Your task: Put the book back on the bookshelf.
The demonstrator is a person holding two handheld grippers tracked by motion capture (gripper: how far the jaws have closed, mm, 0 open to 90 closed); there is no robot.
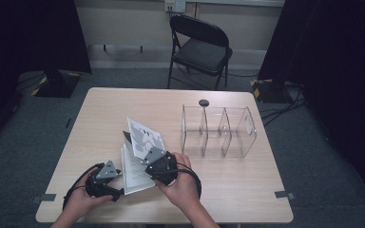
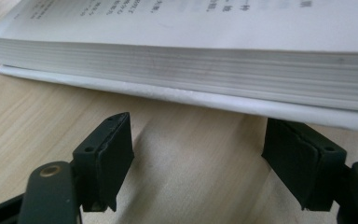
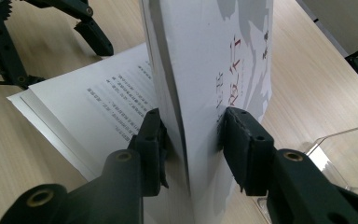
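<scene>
A white book [image 1: 134,173] lies open on the wooden table [image 1: 228,190] near its front left. Its printed front cover [image 1: 145,137] stands up with a sheaf of pages, and my right gripper [image 1: 146,159] is shut on that lifted part. In the right gripper view the jaws [image 3: 191,135] squeeze the cover [image 3: 228,51] above the open text page [image 3: 107,98]. My left gripper [image 1: 118,189] rests on the table at the book's near left edge. In the left gripper view it [image 2: 198,149] is open, just short of the page block [image 2: 191,60], and touches nothing.
A clear acrylic organizer [image 1: 218,130] with three compartments stands right of centre; its corner shows in the right gripper view [image 3: 345,140]. A small dark round object [image 1: 203,102] lies behind it. A black folding chair [image 1: 199,45] stands beyond the table's far edge.
</scene>
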